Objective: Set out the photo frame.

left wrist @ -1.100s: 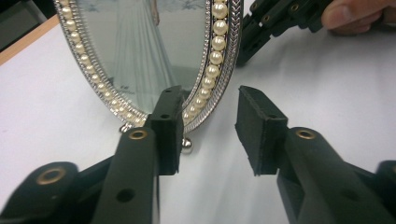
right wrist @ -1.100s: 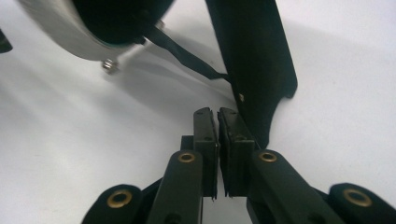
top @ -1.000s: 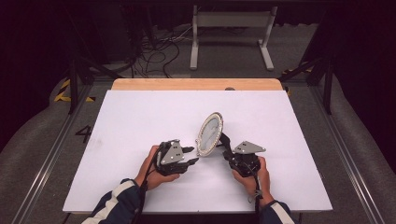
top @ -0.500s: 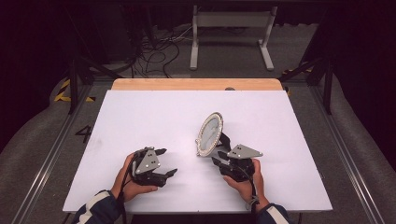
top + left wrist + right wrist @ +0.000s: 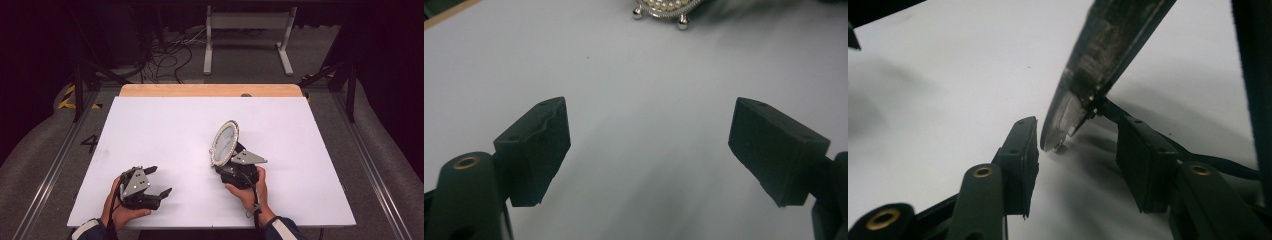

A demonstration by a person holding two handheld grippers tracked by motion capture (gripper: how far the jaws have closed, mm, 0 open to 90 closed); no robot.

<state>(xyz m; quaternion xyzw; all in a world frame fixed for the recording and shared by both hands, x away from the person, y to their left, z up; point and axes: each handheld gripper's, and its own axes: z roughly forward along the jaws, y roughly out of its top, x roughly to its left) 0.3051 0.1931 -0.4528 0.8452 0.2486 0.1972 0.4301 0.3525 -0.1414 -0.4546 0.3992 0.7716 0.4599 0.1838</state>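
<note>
- An oval mirror (image 5: 225,142) with a beaded silver frame stands tilted on the white table (image 5: 165,130), just right of centre in the high view, its glass facing toward the left of the frame.
- The right gripper (image 5: 231,162) sits directly behind and below the mirror in the high view, held by the person's right hand (image 5: 248,190) near the lower middle of the frame.
- In the right gripper view the mirror (image 5: 1098,65) appears edge-on, slanting from the top centre down to the middle of the frame, its lower rim between the two black jaws.
- The jaws of the right gripper (image 5: 1078,150) stand apart around that rim: the left one is just beside the mirror's edge, the right one is clear of it, near a thin dark stand leg (image 5: 1158,145) that runs to the lower right. Whether the left jaw touches the rim cannot be told.
- The left gripper (image 5: 159,181) lies low at the lower left of the high view, well apart from the mirror, gripped by the left hand (image 5: 120,210).
- In the left gripper view its jaws are spread wide over bare table, the gripper (image 5: 649,145) holding nothing; the mirror's beaded base (image 5: 664,10) and two small ball feet peek in at the top edge of the frame.
</note>
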